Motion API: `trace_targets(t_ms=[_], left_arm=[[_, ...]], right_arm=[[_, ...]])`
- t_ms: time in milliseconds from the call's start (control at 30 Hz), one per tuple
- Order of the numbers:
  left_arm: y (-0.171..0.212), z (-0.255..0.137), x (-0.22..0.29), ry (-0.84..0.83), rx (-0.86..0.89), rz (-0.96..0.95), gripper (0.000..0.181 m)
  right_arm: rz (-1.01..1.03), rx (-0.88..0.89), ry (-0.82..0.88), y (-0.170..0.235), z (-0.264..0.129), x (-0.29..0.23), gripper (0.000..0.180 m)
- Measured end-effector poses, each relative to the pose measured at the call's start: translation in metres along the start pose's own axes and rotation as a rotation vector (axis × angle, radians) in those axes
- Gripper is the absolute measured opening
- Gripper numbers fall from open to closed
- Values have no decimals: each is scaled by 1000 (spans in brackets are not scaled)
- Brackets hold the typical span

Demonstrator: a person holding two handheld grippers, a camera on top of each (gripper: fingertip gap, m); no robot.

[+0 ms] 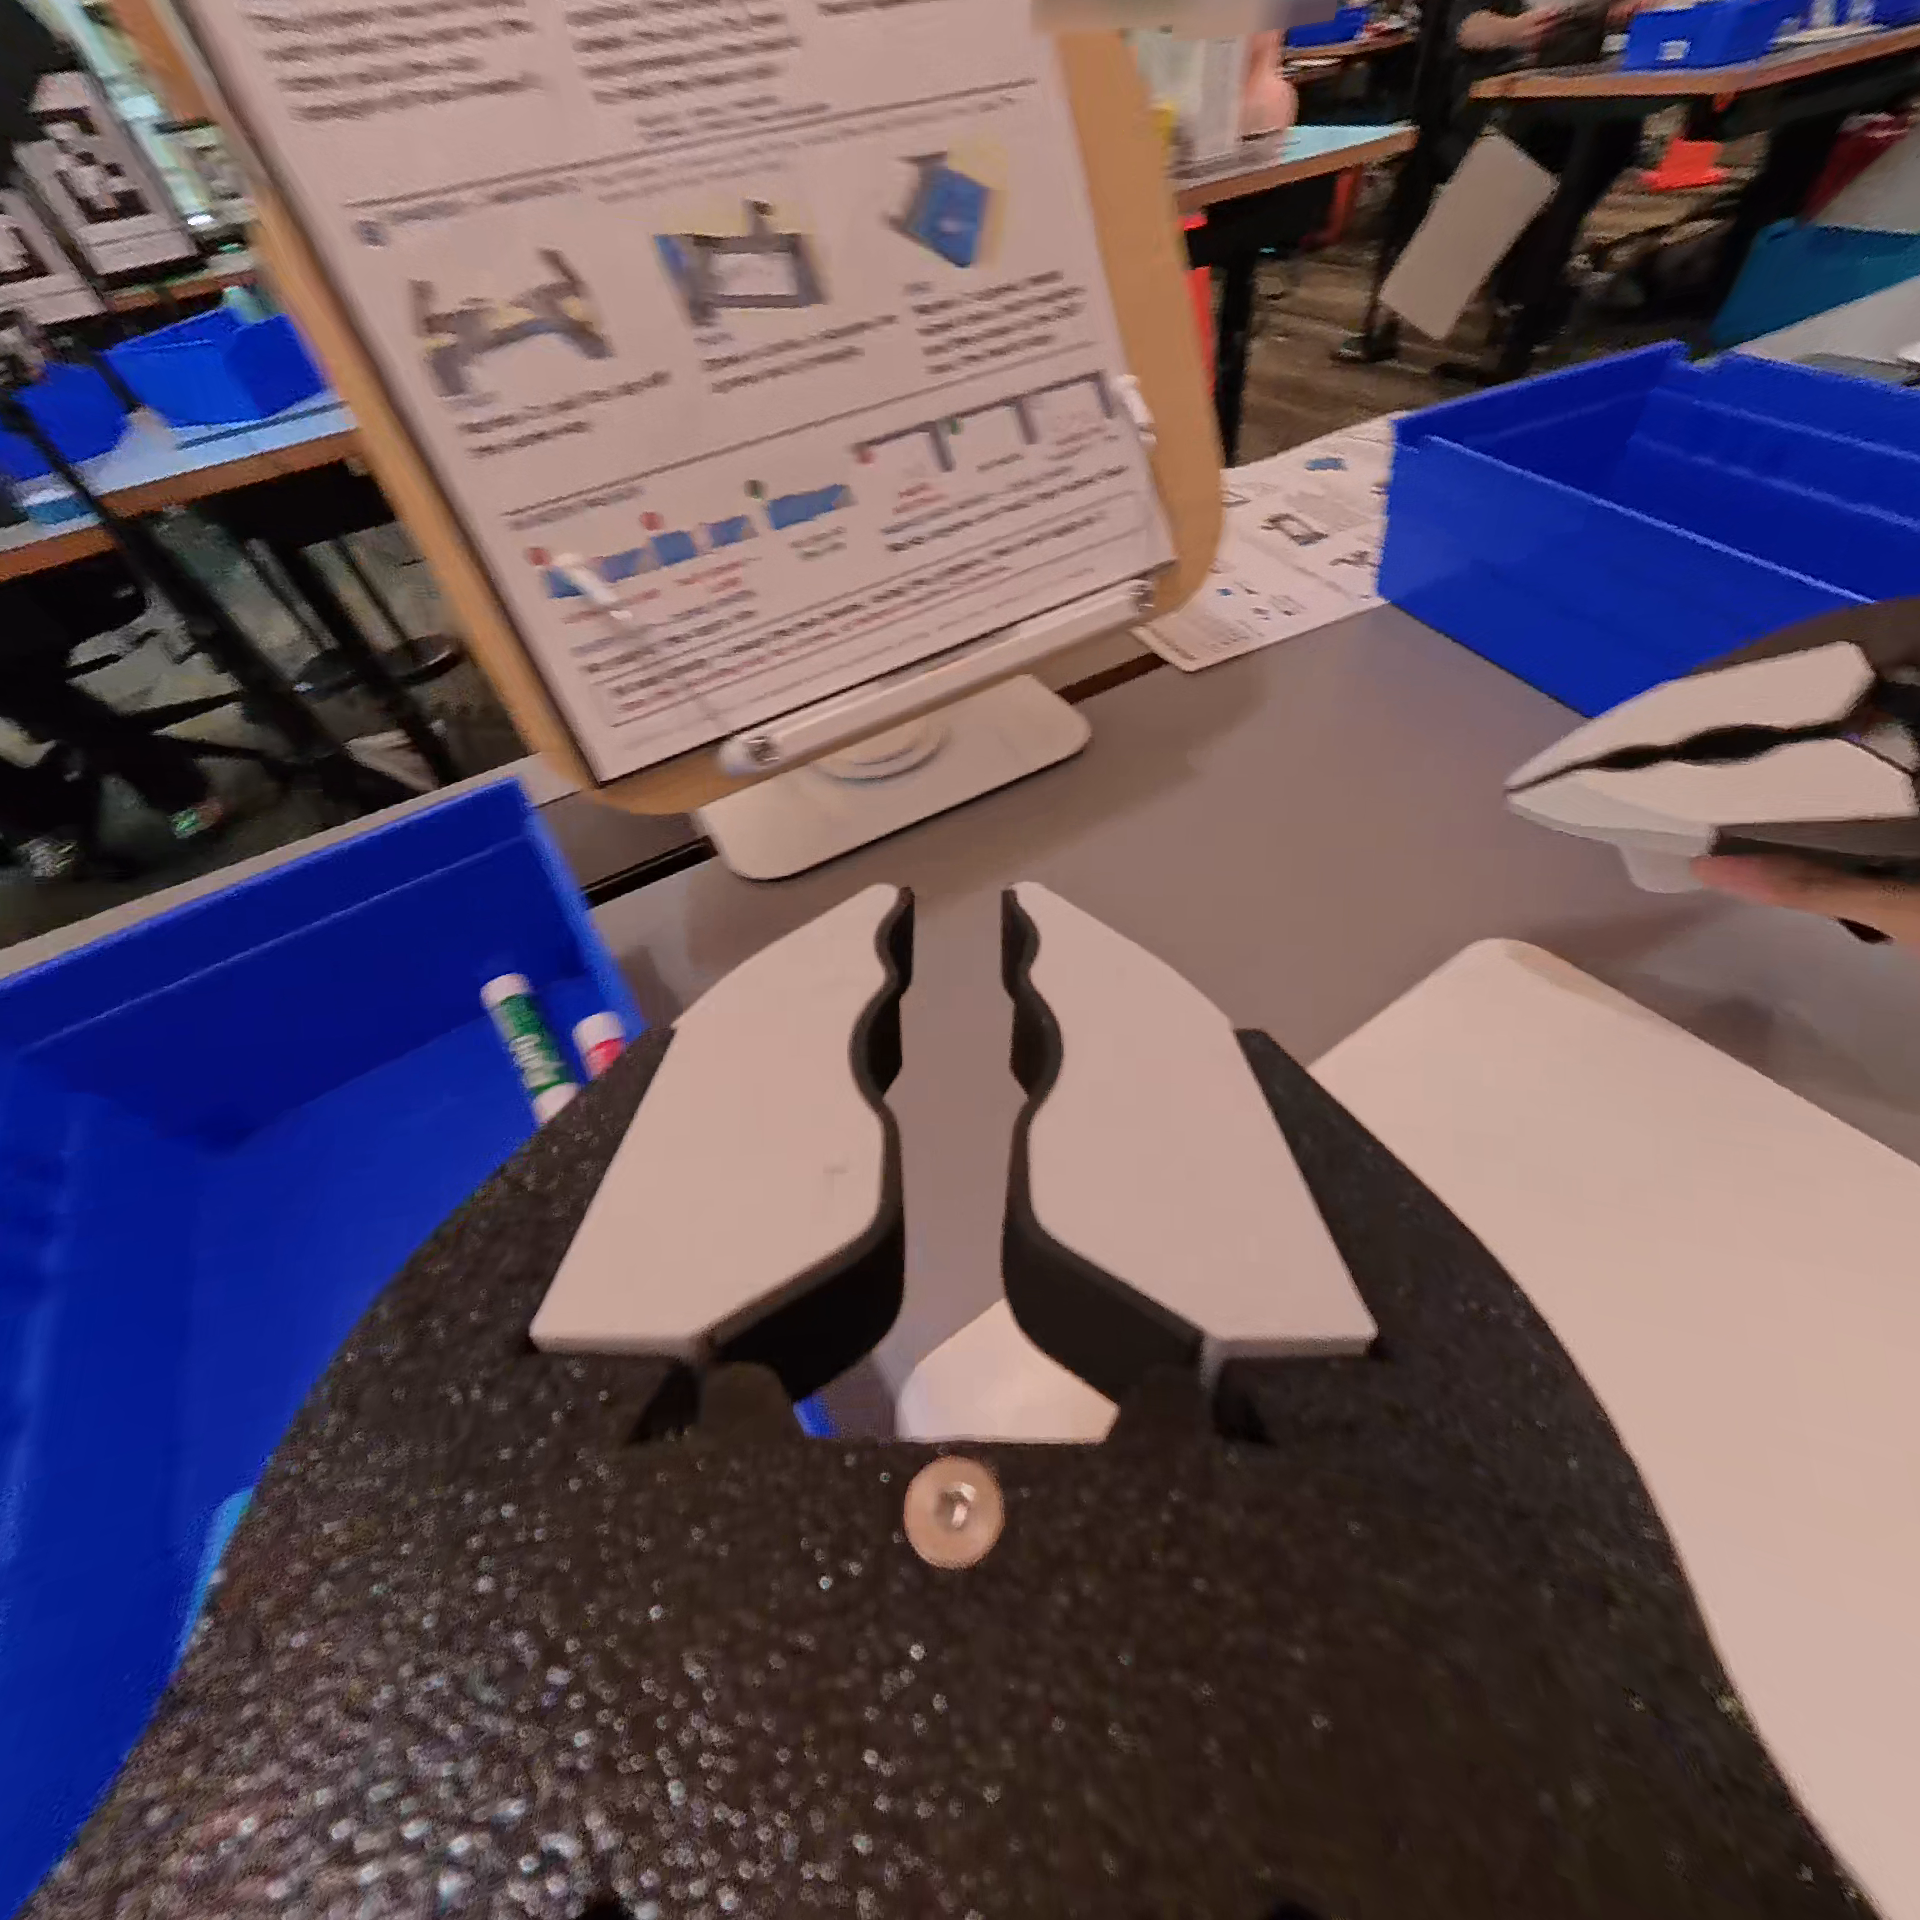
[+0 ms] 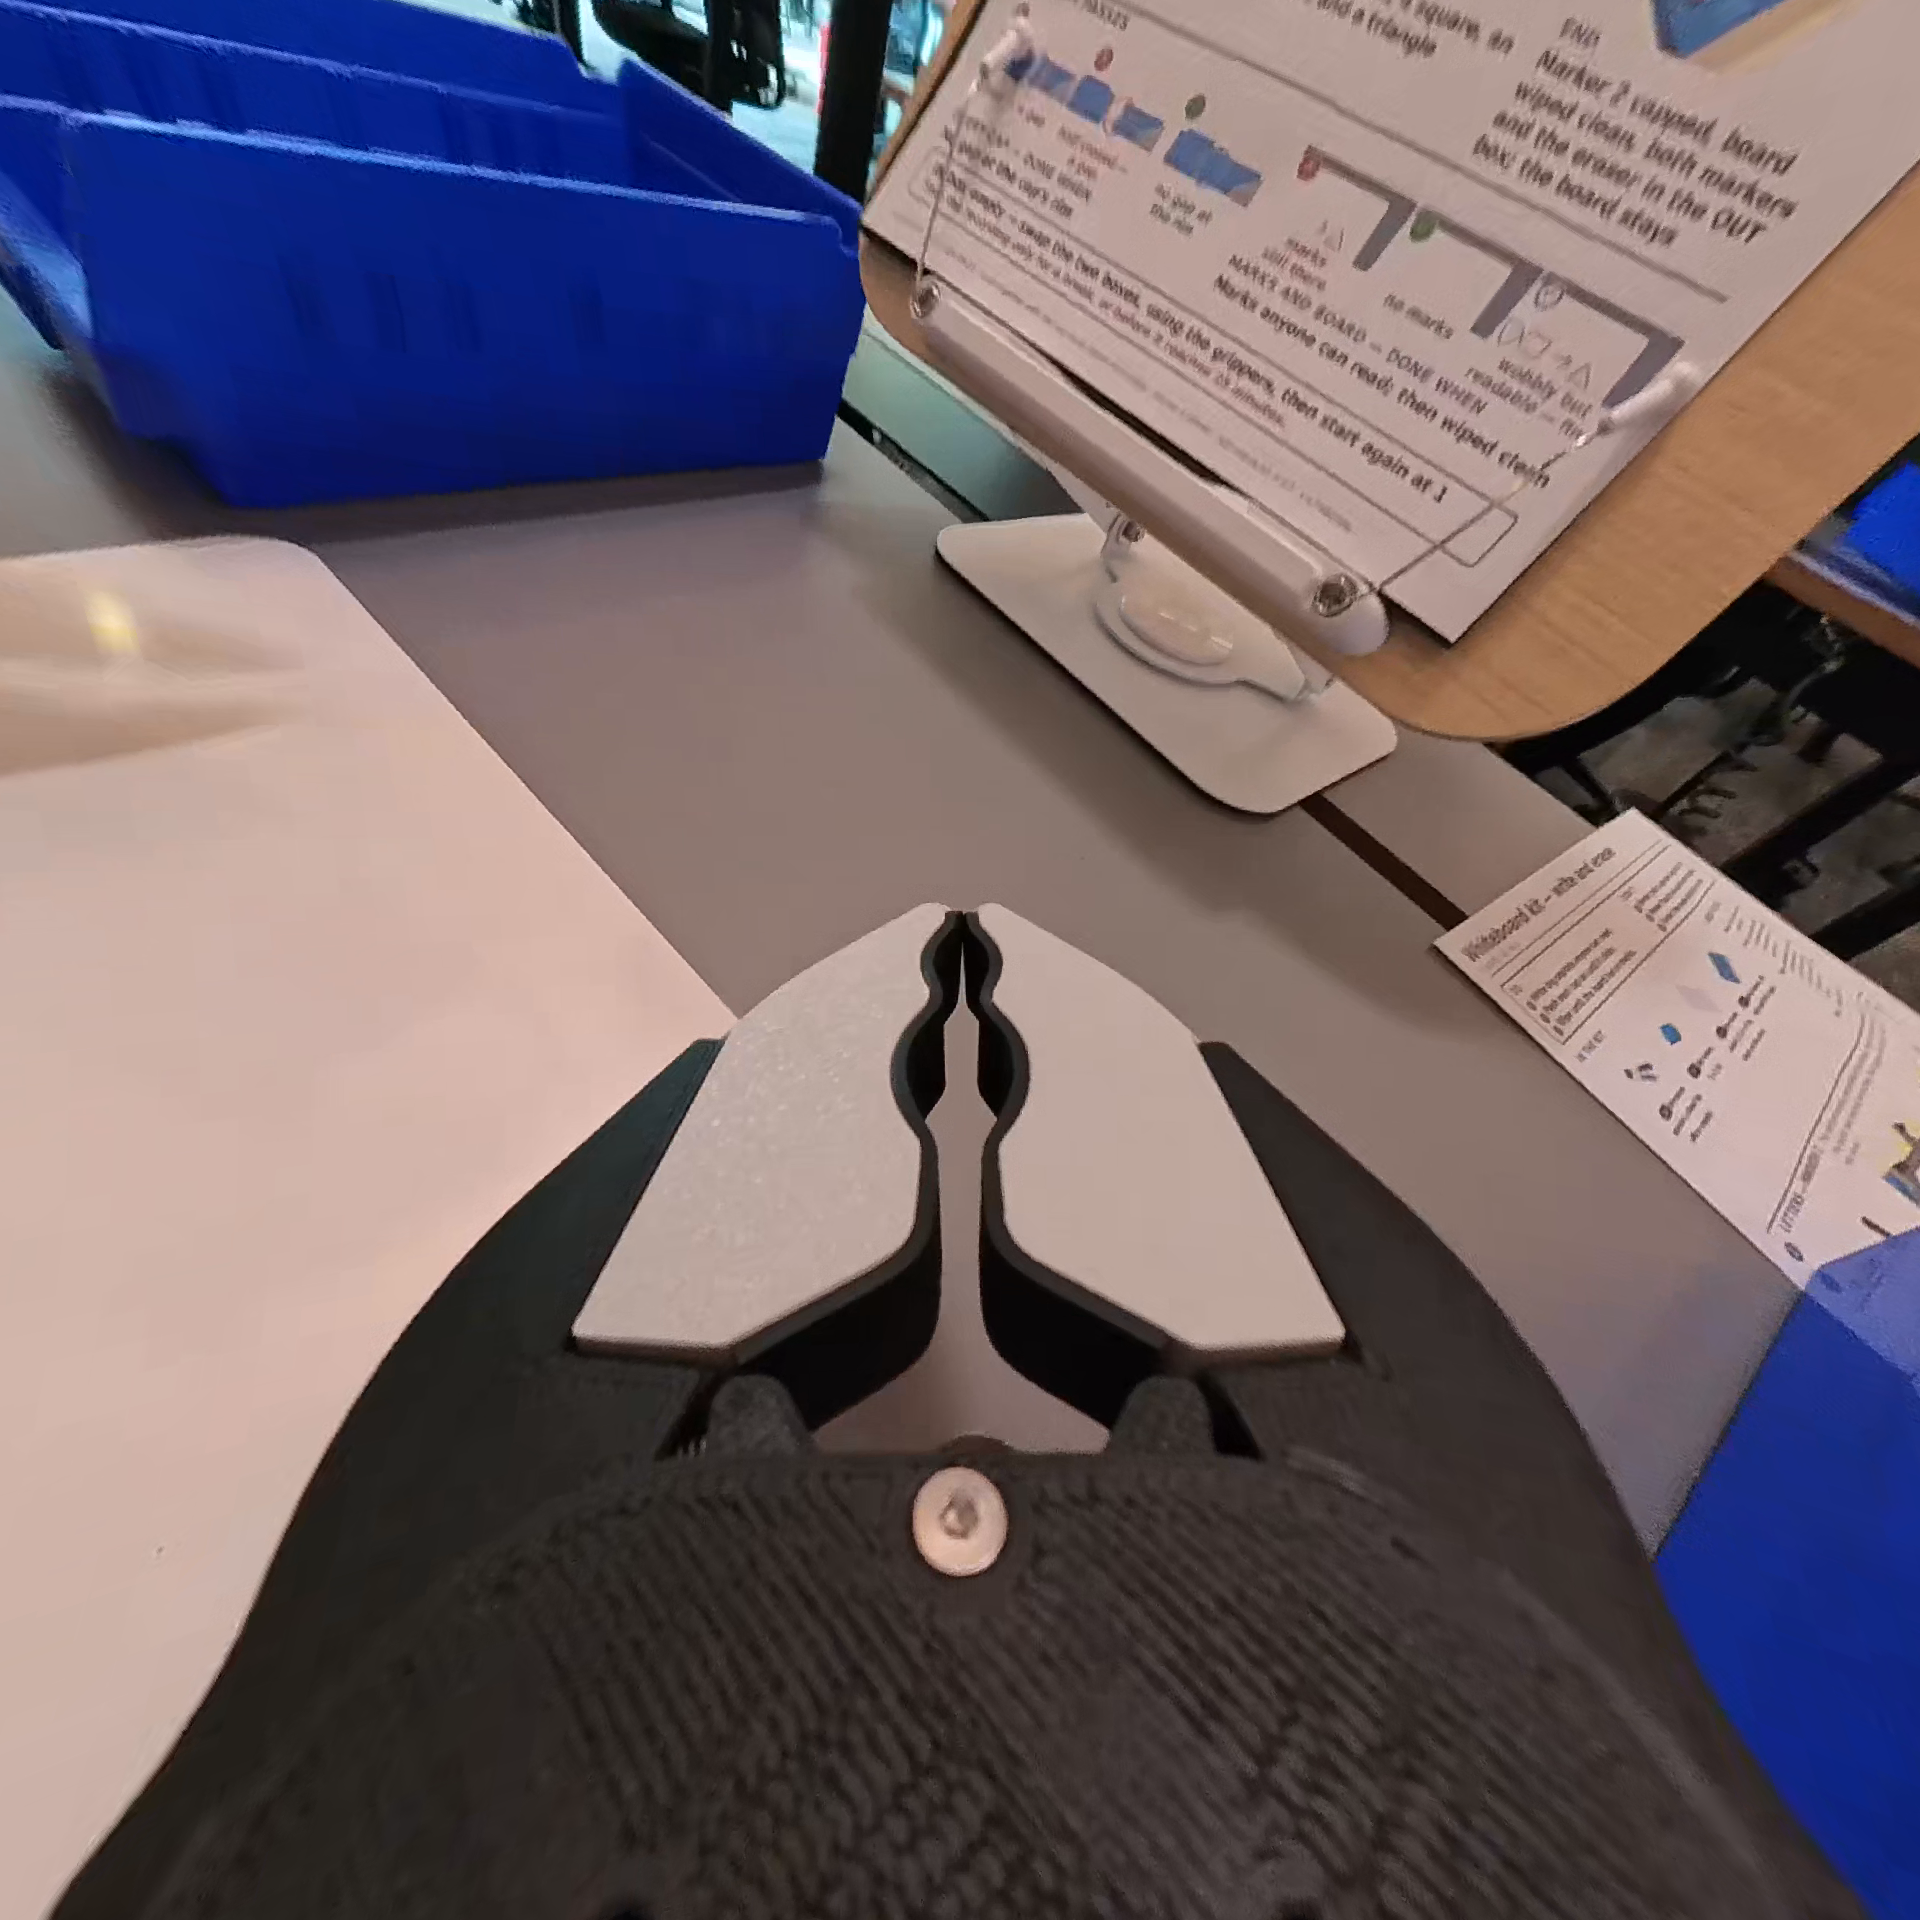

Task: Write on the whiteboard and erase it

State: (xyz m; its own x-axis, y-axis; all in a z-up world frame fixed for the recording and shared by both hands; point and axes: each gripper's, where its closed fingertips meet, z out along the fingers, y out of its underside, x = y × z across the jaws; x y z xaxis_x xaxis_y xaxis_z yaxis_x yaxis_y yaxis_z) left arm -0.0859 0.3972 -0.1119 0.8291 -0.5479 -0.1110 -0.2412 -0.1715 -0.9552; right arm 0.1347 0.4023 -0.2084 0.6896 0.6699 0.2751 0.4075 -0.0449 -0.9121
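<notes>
**A:** Your left gripper (image 1: 958,904) has its jaws apart with nothing between them; your right gripper (image 2: 964,920) has its jaws together at the tips, also empty. The whiteboard (image 1: 1621,1226) lies flat on the bench (image 1: 1299,790), just right of the left gripper, and looks blank.

**B:** So where do you go first?

**A:** The markers. Two of them, a green marker (image 1: 528,1031) and a red marker (image 1: 601,1042), stand in the blue bin (image 1: 312,935) to the left of the whiteboard. I'd judge them light, stiff and smooth-barrelled, so they may twist in your jaws. Take one across the mid-barrel, below the cap.

**B:** And the whiteboard itself?

**A:** Thin, rigid and probably slick; it could slide under pen pressure. You'd steady it near an edge. I can't find an eraser in either view.
</notes>
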Motion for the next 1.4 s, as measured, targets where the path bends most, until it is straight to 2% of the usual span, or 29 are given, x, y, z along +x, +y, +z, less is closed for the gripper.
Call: trace_targets(t_ms=[200,300,367,400,600,867,933,1067,1400], left_arm=[[9,-23,-88,-174,-107,-68,39],[31,-18,-123,-200,-224,-128,49],[45,-11,-138,-200,-300,-177,58],[52,-8,-142,-189,-335,-200,54],[85,25,-161,-136,-547,-194,64],[120,74,-170,-30,-817,-368,66],[126,86,-169,1,-851,-415,64],[135,103,-183,-63,-901,-407,56],[161,124,-188,-122,-1012,-445,58]], right_arm=[[12,36,-47,-7,2,-12,14],[34,60,-36,-8,2,-12,49],[56,50,-22,-5,3,-9,60],[63,44,-22,-3,3,-8,62],[98,37,-27,3,4,-6,62],[80,2,-9,11,8,-3,62],[72,-4,-2,12,8,-3,62],[58,-24,5,18,9,-1,62],[39,-58,35,22,9,7,62]])
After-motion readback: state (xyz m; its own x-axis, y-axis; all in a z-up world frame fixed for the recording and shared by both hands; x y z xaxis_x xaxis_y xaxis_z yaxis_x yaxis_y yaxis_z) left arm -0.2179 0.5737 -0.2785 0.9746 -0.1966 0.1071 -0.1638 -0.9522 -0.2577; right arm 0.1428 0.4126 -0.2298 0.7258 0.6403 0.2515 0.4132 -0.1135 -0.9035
